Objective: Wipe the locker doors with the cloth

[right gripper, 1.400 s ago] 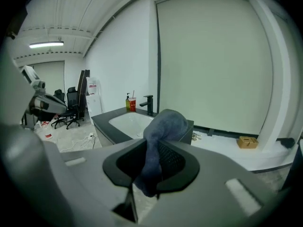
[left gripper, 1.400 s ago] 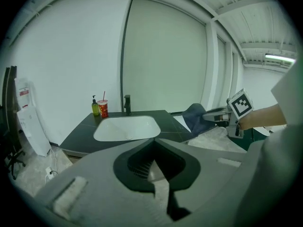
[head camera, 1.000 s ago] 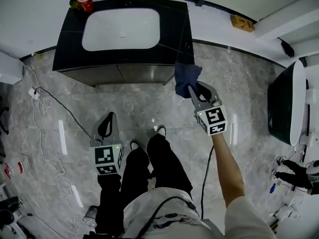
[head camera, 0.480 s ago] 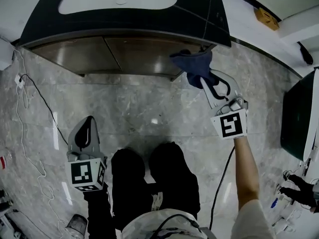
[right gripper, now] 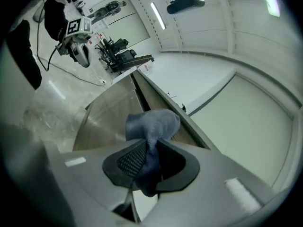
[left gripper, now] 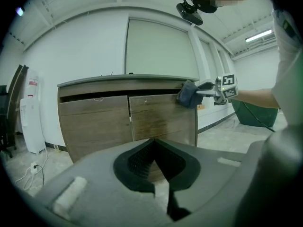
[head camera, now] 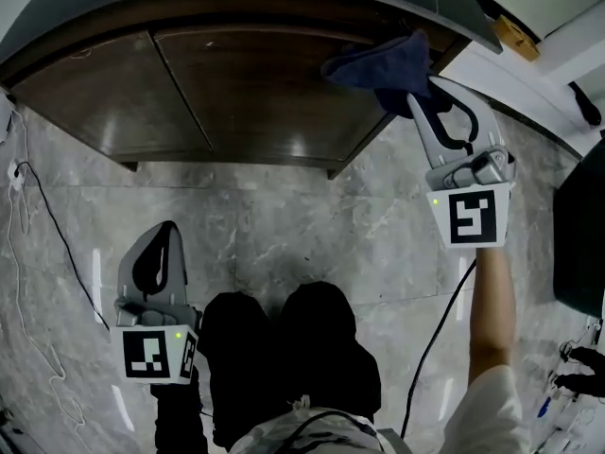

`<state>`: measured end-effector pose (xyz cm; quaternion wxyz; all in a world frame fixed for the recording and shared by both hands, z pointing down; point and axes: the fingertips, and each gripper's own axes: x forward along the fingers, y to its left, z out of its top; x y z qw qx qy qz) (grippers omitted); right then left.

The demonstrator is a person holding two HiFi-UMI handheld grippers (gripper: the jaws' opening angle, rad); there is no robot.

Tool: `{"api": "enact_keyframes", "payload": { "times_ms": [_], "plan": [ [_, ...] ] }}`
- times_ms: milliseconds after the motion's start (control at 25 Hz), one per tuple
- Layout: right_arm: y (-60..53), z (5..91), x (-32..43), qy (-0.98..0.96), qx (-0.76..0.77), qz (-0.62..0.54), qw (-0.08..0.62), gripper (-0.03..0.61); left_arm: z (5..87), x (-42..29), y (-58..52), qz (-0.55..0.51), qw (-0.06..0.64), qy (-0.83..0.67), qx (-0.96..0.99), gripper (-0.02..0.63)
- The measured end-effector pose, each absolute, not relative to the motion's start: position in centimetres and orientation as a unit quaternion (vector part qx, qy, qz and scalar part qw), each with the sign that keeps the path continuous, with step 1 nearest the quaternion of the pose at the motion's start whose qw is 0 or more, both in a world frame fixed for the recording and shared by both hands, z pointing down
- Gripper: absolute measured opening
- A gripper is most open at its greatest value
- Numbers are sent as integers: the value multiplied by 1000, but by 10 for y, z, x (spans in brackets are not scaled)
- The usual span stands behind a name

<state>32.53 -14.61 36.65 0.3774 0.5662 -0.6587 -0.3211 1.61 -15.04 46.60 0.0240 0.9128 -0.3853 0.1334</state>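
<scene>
Cloth (head camera: 380,66), dark blue, sits clamped in the right gripper (head camera: 417,98) at the right locker door's (head camera: 274,93) top corner, upper right, under the countertop (head camera: 444,3). Left gripper (head camera: 163,231), closed and empty, hangs lower left over the marble floor (head camera: 284,225), near a cable (head camera: 59,239).

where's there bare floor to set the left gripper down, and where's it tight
The grey marble floor is bare between the brown wooden cabinet doors and the person's black-trousered legs, right of the left gripper. A thin cable trails along its far left. Tightest is the cabinet's upper right corner, where the right gripper holds the dark blue cloth.
</scene>
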Motion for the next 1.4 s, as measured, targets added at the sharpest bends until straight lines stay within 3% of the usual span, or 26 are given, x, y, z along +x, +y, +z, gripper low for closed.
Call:
{"api": "enact_keyframes", "payload": {
  "times_ms": [640, 1400],
  "plan": [
    [-178, 404, 363, -555, 584, -390, 446, 74, 541, -10, -139, 106, 23, -419, 902, 2],
    [-180, 621, 356, -588, 552, -325, 494, 74, 553, -40, -120, 124, 20, -452, 883, 2]
  ]
}}
